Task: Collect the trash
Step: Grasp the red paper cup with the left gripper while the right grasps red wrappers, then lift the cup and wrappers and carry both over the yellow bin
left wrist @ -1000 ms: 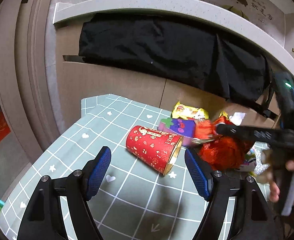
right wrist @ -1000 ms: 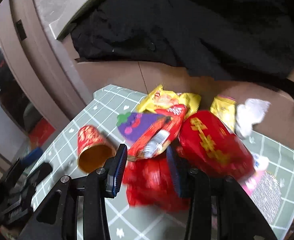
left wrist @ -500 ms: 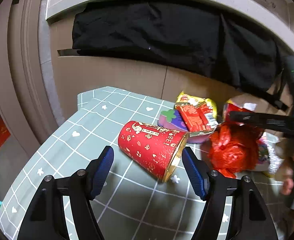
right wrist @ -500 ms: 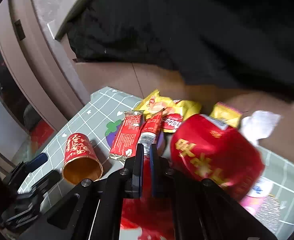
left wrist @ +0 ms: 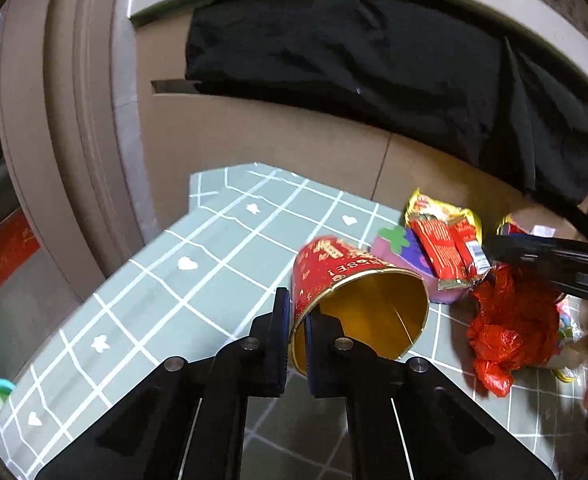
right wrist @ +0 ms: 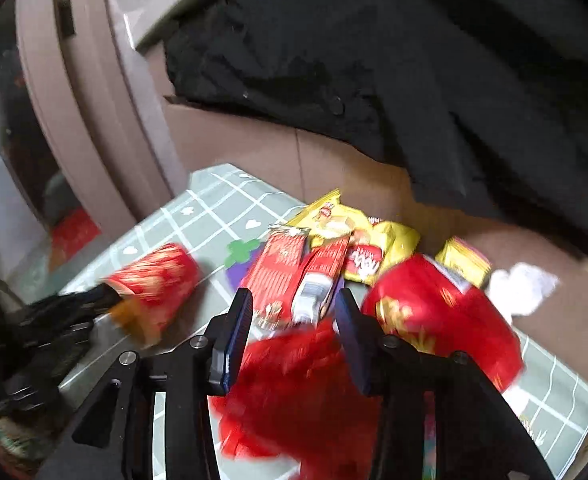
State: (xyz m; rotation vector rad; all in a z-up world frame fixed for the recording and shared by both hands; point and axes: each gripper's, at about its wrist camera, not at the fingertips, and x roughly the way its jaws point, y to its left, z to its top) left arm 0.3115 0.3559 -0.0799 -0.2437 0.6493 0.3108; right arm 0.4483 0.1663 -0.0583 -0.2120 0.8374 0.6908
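Left wrist view shows the left gripper (left wrist: 297,334), jaws pinching the rim of the red paper cup (left wrist: 354,292) at frame centre above the checked surface (left wrist: 182,292); lift gently without crushing it, while the right gripper (right wrist: 294,328) opens its jaws over the red bag (right wrist: 298,384).

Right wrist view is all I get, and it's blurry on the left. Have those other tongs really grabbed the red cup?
Observer: Yes. The left wrist view shows the left tongs shut on the rim of the cup, one side inside it, one outside.
Operator: Anything in the cup?
Observer: The gold inside that faces that camera looks empty.
Operator: And my tongs, from over there?
Observer: The right tongs are opening. From the side they reach in just above the red bag, and nothing looks gripped.
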